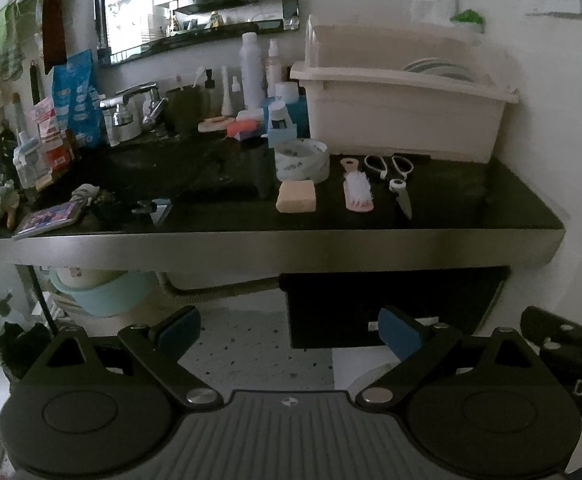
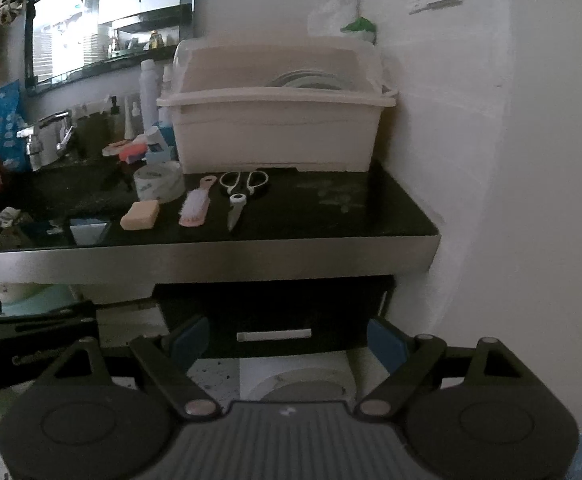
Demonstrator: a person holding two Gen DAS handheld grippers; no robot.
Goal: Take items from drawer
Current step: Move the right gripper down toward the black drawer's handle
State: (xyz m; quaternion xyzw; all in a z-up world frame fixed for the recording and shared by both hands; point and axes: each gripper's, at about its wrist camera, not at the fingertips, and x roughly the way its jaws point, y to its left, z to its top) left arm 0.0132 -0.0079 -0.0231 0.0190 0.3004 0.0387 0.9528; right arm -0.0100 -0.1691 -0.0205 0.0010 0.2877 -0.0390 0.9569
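A dark drawer (image 2: 275, 316) with a white handle (image 2: 273, 335) hangs shut under the black countertop (image 2: 331, 216); it also shows in the left wrist view (image 1: 391, 304). On the counter lie a tan sponge (image 1: 296, 196), a pink brush (image 1: 357, 190), white scissors (image 1: 395, 178) and a tape roll (image 1: 302, 160). My left gripper (image 1: 291, 334) is open and empty, below the counter. My right gripper (image 2: 289, 342) is open and empty, straight in front of the drawer handle and apart from it.
A beige dish box (image 1: 403, 108) stands at the back right of the counter. A sink with a tap (image 1: 131, 108) and several bottles fill the left. A white wall (image 2: 511, 160) closes the right side. A teal basin (image 1: 107, 292) sits under the counter.
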